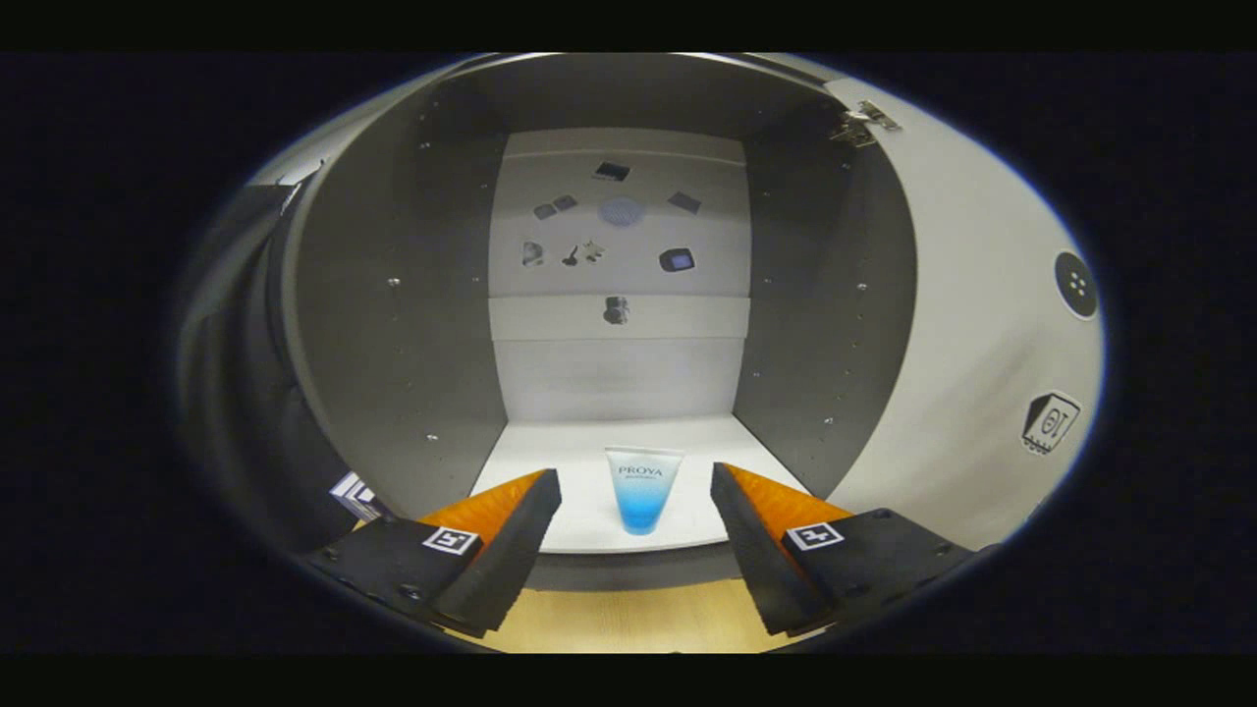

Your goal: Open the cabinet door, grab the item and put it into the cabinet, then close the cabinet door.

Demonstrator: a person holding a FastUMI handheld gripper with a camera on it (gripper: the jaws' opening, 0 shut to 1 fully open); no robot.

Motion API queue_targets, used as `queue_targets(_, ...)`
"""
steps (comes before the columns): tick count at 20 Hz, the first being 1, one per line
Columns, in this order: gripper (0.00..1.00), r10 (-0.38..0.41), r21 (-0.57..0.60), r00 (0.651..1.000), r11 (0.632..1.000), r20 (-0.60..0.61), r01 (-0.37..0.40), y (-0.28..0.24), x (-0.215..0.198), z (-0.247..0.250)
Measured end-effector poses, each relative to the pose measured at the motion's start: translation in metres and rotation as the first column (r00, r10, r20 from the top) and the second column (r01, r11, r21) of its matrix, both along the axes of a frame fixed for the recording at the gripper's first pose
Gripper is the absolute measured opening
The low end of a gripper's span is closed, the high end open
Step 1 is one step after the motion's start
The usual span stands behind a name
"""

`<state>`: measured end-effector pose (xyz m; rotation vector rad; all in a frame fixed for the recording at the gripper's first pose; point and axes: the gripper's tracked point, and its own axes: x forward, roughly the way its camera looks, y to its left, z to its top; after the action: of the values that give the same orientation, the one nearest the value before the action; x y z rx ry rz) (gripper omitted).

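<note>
A small blue-and-clear tube (642, 489) stands upright on its cap on the white cabinet floor (589, 462), near the front edge of the cabinet. My gripper (636, 491) is open, its two fingers spread wide on either side of the tube without touching it. The tube is level with the fingertips, in the gap between them. The cabinet door (982, 324) is swung open to the right, its hinge (864, 123) visible at the top.
The cabinet has grey side walls (393, 324) and a pale back panel (619, 255) with several small dark stickers. A wooden surface (628, 619) lies below the cabinet's front edge. Dark cloth hangs to the left of the cabinet.
</note>
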<state>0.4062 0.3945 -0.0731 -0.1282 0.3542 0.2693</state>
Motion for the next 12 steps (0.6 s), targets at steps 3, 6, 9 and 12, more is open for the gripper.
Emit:
queue_targets(3,0.98,-0.004,0.059,0.999,0.998,0.054,0.001,-0.010,-0.052,0.012)
queue_targets(6,0.98,-0.036,0.063,0.995,0.998,0.098,0.030,-0.036,-0.101,0.020)
queue_targets(9,0.98,-0.071,0.079,0.989,0.995,0.128,0.062,-0.063,-0.149,0.030)
queue_targets(12,0.98,-0.105,0.071,0.980,0.993,0.172,0.094,-0.098,-0.187,0.047)
